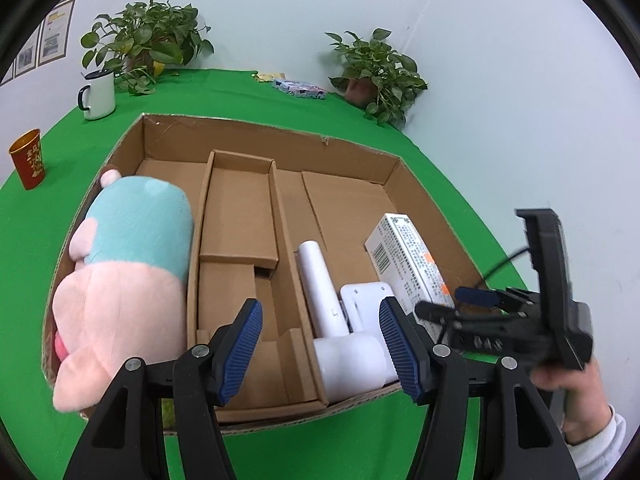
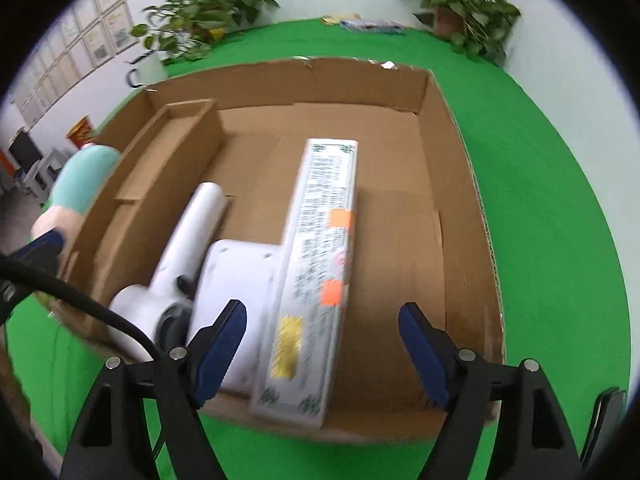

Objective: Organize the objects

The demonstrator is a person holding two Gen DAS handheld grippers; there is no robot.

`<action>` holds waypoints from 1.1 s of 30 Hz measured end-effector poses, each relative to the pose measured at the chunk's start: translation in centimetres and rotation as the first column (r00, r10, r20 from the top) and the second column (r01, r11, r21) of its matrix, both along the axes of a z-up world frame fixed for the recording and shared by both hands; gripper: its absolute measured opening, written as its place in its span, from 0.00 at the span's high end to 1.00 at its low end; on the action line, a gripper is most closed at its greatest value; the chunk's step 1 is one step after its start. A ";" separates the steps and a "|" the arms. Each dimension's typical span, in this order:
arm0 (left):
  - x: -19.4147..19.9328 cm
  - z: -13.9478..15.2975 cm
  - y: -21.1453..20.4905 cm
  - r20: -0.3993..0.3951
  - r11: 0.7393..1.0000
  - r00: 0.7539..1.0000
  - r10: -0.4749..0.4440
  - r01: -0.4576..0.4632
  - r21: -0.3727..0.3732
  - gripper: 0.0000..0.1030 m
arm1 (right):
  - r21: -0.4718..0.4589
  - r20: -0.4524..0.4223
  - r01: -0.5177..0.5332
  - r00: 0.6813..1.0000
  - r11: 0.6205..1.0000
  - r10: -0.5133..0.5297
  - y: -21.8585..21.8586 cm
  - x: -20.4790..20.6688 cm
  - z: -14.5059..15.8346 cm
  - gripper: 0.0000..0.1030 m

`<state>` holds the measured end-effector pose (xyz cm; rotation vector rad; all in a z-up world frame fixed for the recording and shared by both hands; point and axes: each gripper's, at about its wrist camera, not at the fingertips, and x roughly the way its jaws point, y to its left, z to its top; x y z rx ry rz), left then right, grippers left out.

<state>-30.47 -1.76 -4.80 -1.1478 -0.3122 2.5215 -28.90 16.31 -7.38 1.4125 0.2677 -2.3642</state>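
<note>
A shallow cardboard box point(image 1: 264, 136) with inner dividers sits on the green table. A pink and teal plush toy point(image 1: 132, 264) fills its left compartment. A white handheld appliance point(image 1: 320, 288) and a long white printed carton point(image 1: 408, 256) lie in the right one. My left gripper point(image 1: 320, 350) hovers open over the box's near edge, nothing between its pads. In the right wrist view my right gripper point(image 2: 322, 354) stands open, its pads wide of the carton point(image 2: 320, 264), which rests partly on the appliance point(image 2: 200, 232). The plush toy point(image 2: 84, 184) shows at far left.
A white mug point(image 1: 98, 96) and a red and gold cup point(image 1: 29, 158) stand left of the box. Two potted plants point(image 1: 148, 40) point(image 1: 380, 72) and a flat printed packet point(image 1: 298, 88) sit along the back wall. A person's hand point(image 1: 576, 400) holds the right gripper.
</note>
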 end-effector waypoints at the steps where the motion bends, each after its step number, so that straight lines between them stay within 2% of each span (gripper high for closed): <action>1: 0.1 -0.1 -0.1 0.000 1.000 1.000 0.002 -0.002 -0.003 0.43 | -0.004 0.013 0.017 1.000 1.000 -0.017 0.1 -0.5 -0.4 0.28; 3: 0.4 -0.2 -0.4 0.001 1.000 1.000 0.008 -0.008 -0.010 0.43 | -0.031 0.041 0.029 0.999 0.999 -0.028 0.2 -0.5 -1.1 0.42; 5: 0.5 -0.3 -0.6 0.009 1.000 1.000 0.013 -0.013 -0.003 0.43 | -0.019 0.047 0.027 0.999 0.999 -0.026 0.1 -0.3 -1.7 0.67; 8: 0.6 -0.3 -0.8 0.008 1.000 1.000 0.015 -0.015 0.001 0.43 | 0.019 0.009 0.041 0.999 0.999 -0.041 0.2 0.0 -1.3 0.67; 13: 0.8 -0.1 -0.4 0.005 1.000 1.000 0.005 -0.005 0.008 0.43 | -0.057 0.064 0.049 0.997 0.997 -0.046 1.0 -0.7 -0.8 0.67; 17: 0.6 -0.2 0.0 0.011 1.000 1.000 0.004 -0.004 0.002 0.43 | -0.021 0.084 0.053 0.995 0.998 -0.051 0.5 -0.6 -1.5 0.64; 22: 0.6 -0.4 0.5 0.016 1.000 1.000 0.004 -0.003 -0.017 0.43 | -0.017 0.078 0.044 0.996 0.999 -0.043 -0.4 -0.4 -1.5 0.65; 27: 0.6 -0.4 0.3 0.014 1.000 1.000 0.006 -0.006 -0.014 0.43 | -0.125 0.137 0.046 0.990 0.991 -0.029 0.6 -0.7 -1.3 0.66; 30: 0.6 -0.5 0.4 0.013 1.000 1.000 0.003 -0.003 -0.020 0.43 | -0.118 0.149 0.069 0.987 0.991 -0.051 1.5 -1.2 -1.6 0.60; 32: 0.5 -0.6 0.5 0.014 1.000 1.000 0.002 -0.002 -0.020 0.43 | -0.090 0.123 0.087 0.990 0.992 -0.076 2.1 -1.1 -1.3 0.45; 33: 0.5 -0.6 0.5 0.016 1.000 1.000 0.002 -0.001 -0.018 0.43 | -0.098 0.115 0.090 0.990 0.991 -0.079 2.3 -1.0 -1.0 0.43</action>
